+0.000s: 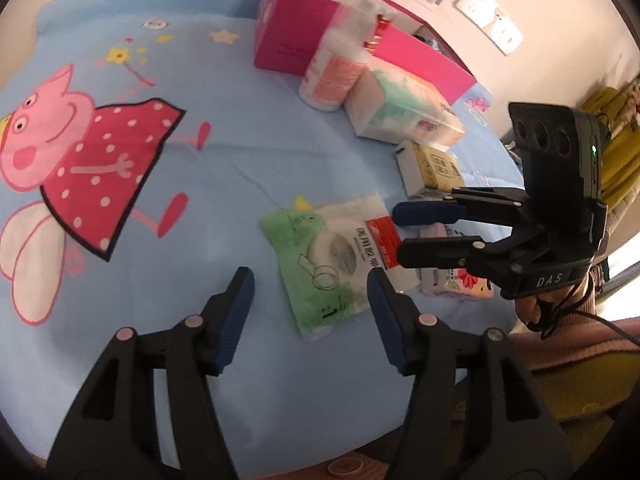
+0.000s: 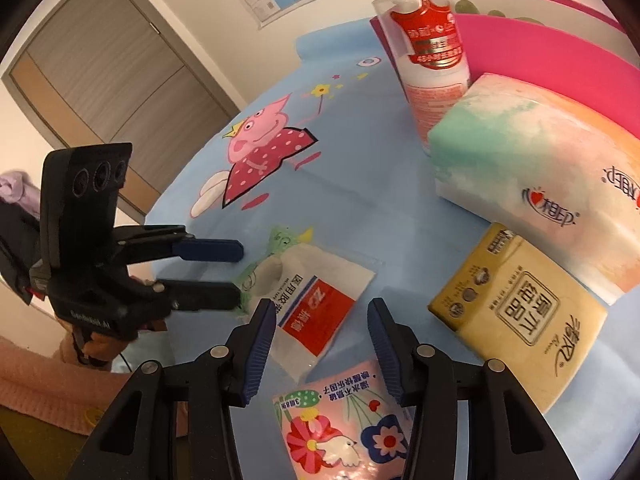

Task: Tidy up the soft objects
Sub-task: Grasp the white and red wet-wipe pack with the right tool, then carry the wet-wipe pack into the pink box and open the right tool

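Several soft packs lie on a blue sheet [image 1: 224, 168] printed with a cartoon pig. A green packet [image 1: 308, 264] lies just ahead of my left gripper [image 1: 310, 280], which is open with nothing pressed between its pads. A white packet with a red label [image 2: 320, 300] overlaps the green packet [image 2: 280, 240]. My right gripper [image 2: 322, 306] hovers open over this white packet [image 1: 360, 236]. From the side, the right gripper [image 1: 398, 234] shows its fingers apart. The left gripper [image 2: 239, 273] reaches the green packet's edge. A pink floral packet [image 2: 340, 428] lies under the right gripper.
A yellow tissue pack [image 2: 516, 320], a large pastel tissue pack [image 2: 540, 168] and a white-and-red tube [image 2: 432, 52] sit at the right, beside an open pink box [image 1: 292, 28]. A door [image 2: 108, 60] stands beyond the bed. A pink sleeve [image 1: 568, 344] is at the lower right.
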`<state>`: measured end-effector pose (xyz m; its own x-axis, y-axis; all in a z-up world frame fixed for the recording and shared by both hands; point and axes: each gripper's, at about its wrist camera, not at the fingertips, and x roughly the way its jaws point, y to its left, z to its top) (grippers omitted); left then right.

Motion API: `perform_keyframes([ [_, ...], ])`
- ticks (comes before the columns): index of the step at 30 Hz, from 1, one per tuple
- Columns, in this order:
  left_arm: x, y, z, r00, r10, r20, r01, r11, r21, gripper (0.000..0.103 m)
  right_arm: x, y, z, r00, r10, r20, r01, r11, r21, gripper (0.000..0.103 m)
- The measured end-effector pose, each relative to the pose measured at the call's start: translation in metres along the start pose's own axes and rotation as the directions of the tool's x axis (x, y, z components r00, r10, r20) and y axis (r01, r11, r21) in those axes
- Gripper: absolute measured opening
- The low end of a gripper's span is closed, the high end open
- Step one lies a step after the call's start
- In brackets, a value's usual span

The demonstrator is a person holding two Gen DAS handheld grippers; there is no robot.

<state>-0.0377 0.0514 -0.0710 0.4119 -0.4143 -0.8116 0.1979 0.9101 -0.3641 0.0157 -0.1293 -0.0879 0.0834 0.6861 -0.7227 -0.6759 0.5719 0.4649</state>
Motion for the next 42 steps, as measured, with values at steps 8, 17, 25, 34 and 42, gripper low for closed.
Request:
perform_keyframes([
  [8, 0.005, -0.006, -0.002, 0.998, -0.060, 0.017, 0.060, 0.998, 0.003, 0.059, 0.006, -0.002, 0.001, 0.996, 0.084, 0.031, -0.085, 0.996, 0.036, 0.049],
  [17, 0.009, 0.001, 0.002, 0.995, -0.091, 0.030, 0.093, 0.995, -0.045, 0.043, 0.003, -0.009, -0.002, 0.988, 0.130, 0.084, -0.135, 0.990, 0.052, 0.029],
  [25, 0.016, -0.001, 0.009, 0.994, -0.109, 0.027, 0.110, 0.993, -0.053, 0.042, 0.009, -0.017, -0.004, 0.994, 0.097, 0.057, -0.101, 0.992, 0.069, 0.021],
  [34, 0.001, -0.006, 0.027, 0.988, -0.132, 0.085, 0.136, 0.989, -0.049, 0.041, -0.021, -0.007, 0.007, 0.983, 0.093, 0.156, -0.099, 0.995, 0.027, 0.013],
  [42, -0.040, -0.032, 0.078, 0.965, -0.125, 0.228, 0.114, 0.992, 0.060, 0.041, -0.076, 0.007, 0.047, 0.953, 0.071, 0.294, -0.051, 0.996, -0.075, 0.012],
])
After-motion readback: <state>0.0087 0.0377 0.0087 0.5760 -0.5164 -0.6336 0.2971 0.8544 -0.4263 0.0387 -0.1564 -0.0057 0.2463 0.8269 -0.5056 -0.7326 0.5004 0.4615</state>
